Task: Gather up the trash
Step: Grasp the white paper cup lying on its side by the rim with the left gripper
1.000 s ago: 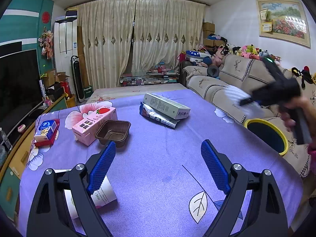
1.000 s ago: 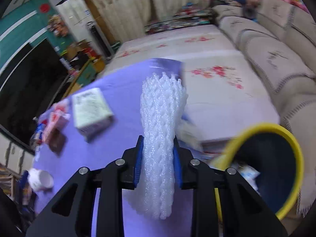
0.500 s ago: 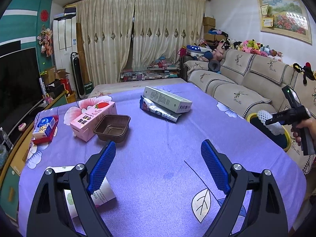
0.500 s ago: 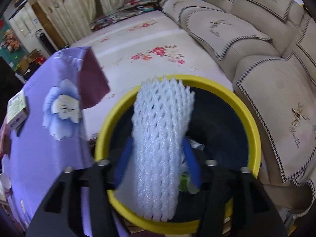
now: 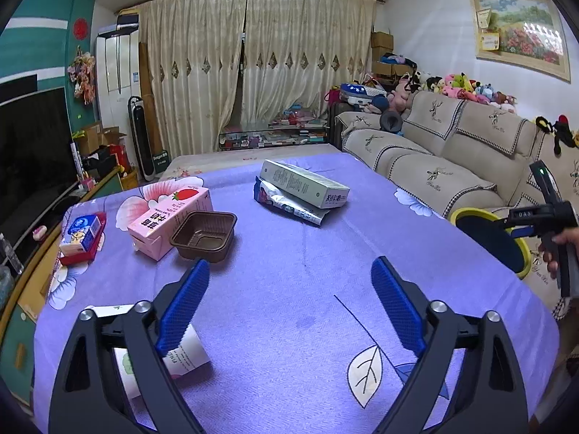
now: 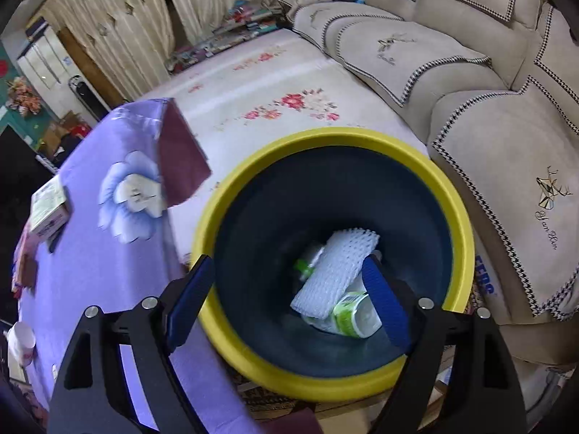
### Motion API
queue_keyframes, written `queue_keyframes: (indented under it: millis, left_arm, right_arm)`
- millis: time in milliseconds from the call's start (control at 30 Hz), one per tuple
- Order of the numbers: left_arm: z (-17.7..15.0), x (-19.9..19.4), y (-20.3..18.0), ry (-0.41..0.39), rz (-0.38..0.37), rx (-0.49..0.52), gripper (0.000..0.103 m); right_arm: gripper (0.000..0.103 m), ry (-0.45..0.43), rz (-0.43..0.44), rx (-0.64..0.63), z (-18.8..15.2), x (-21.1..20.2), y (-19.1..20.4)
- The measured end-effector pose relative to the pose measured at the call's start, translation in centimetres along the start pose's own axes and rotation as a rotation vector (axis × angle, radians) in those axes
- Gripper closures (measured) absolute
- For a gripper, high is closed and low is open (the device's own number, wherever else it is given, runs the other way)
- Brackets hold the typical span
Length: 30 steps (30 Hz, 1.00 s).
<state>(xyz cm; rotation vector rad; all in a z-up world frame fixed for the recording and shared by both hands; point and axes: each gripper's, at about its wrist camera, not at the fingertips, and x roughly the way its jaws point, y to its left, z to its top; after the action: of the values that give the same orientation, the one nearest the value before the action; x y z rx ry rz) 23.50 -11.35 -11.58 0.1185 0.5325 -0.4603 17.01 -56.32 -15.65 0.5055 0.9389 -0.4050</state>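
Observation:
My right gripper (image 6: 289,300) hangs over the yellow-rimmed dark bin (image 6: 448,188), jaws still opening and nothing between them. The white foam net (image 6: 333,275) lies loose at the bottom of the bin on a green-and-white cup (image 6: 353,316). From the left wrist view the same bin (image 5: 466,212) stands off the table's right edge, with a hand holding the right gripper's body (image 5: 542,213) above it. My left gripper (image 5: 289,302) is open and empty over the purple tablecloth (image 5: 307,282). Ahead of it lie a brown plastic tray (image 5: 204,231), a pink strawberry carton (image 5: 170,217) and a pale green box (image 5: 304,182) on a foil bag (image 5: 289,206).
A white printed carton (image 5: 181,354) lies under the left finger, and a small blue-and-white box (image 5: 81,229) sits on a red pack at the table's left edge. A beige sofa (image 5: 452,152) runs along the right. A paper cup (image 6: 21,340) stands near the table's edge.
The right gripper swung from above the table to over the bin, opened, and the foam net dropped out of it into the bin. The left gripper stayed put.

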Motion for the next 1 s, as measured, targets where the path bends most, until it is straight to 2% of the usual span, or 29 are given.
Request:
queue_keyframes:
  millis: [200, 300, 400, 500, 567, 700, 833, 1000]
  left_arm:
    - [0.6, -1.8, 0.8, 0.022, 0.108, -0.015, 0.010]
    - [0.6, -3.5, 2.4, 0.019, 0.214, -0.041, 0.005]
    - [-0.1, -4.1, 5.2, 0.065, 0.283, -0.127, 0.005]
    - [-1.1, -3.3, 7.4, 0.134, 0.297, -0.206, 0.005]
    - [-1.7, -2.8, 7.9, 0.164, 0.273, -0.229, 0.005]
    - [-2.6, -1.2, 7.7, 0.219, 0.238, -0.223, 0.005]
    - [-3.3, 0.7, 7.8, 0.272, 0.245, -0.228, 0.005]
    - [-3.4, 2.3, 8.0, 0.293, 0.269, -0.237, 0.005]
  right_arm:
    - [0.023, -0.045, 0.049, -0.038, -1.6, -2.1, 1.9]
    - [0.022, -0.058, 0.064, -0.069, -2.2, -2.9, 2.9]
    - [0.022, -0.068, 0.082, -0.093, -2.7, -3.5, 3.4]
    - [0.021, -0.071, 0.102, -0.110, -3.2, -3.8, 3.9]
    - [0.021, -0.064, 0.112, -0.113, -3.3, -3.7, 4.1]
    - [0.021, -0.053, 0.118, -0.114, -3.4, -3.3, 4.0]
    - [0.021, -0.044, 0.118, -0.105, -3.5, -3.0, 3.7]
    - [0.021, -0.036, 0.121, -0.101, -3.6, -2.6, 3.5]
